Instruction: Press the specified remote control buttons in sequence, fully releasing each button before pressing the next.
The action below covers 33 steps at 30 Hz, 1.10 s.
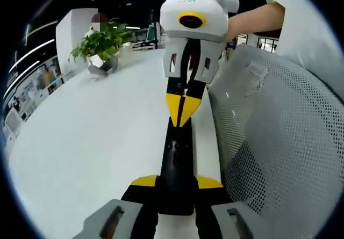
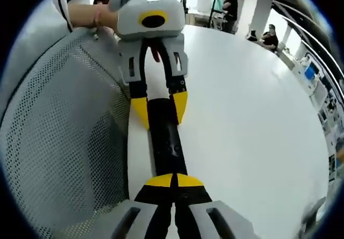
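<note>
**Two grippers meet over a black remote at the table's edge**

A wide white table point(image 1: 97, 137) takes up most of both views, its surface bare around the work. Along one long edge stands a grey mesh chair back point(image 1: 279, 142), pressed close to the table rim; in the right gripper view the same mesh point(image 2: 59, 142) curves down the other side of the picture. A person's bare forearm point(image 1: 255, 19) and pale sleeve reach in above the chair. At the far end of the table sits a leafy green potted plant point(image 1: 102, 43) in a round pot.

The black remote control point(image 1: 177, 164) lies lengthwise on the table just beside the chair-side edge, between the two grippers. The left gripper point(image 1: 177, 184) holds it at its near end: the yellow-tipped jaws stand either side of the remote's body and clamp it. In the right gripper view this gripper appears at the far end point(image 2: 159, 107), its yellow tips flanking the remote point(image 2: 167, 137).

The right gripper point(image 2: 173, 181) has its two yellow tips brought together with no gap, their point resting on the remote's top face. Seen from the left gripper view, it point(image 1: 183, 118) comes down as a closed yellow wedge touching the remote's upper surface. The buttons themselves are too dark to make out.
</note>
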Each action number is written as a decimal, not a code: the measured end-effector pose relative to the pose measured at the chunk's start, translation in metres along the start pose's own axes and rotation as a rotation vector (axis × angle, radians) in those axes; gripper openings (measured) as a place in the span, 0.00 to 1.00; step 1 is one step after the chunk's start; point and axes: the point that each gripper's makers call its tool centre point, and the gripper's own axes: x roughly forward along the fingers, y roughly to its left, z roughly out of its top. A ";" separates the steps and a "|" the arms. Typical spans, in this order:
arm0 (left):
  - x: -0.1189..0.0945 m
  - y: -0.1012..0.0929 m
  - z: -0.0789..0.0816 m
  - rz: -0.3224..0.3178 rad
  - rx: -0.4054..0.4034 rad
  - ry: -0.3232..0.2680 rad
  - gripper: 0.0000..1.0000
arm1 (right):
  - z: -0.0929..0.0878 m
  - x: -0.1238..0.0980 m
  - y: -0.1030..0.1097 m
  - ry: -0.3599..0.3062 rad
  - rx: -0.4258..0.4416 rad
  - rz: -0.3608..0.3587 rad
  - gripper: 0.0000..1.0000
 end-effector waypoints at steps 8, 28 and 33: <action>0.000 0.000 0.000 0.001 -0.001 0.000 0.24 | 0.001 -0.004 -0.001 -0.060 0.148 0.014 0.00; 0.000 0.000 0.002 0.003 0.002 0.005 0.24 | 0.005 0.003 0.002 -0.012 -0.043 0.084 0.07; 0.000 0.000 0.002 0.002 0.003 0.009 0.24 | 0.004 0.002 0.002 -0.029 -0.025 0.092 0.07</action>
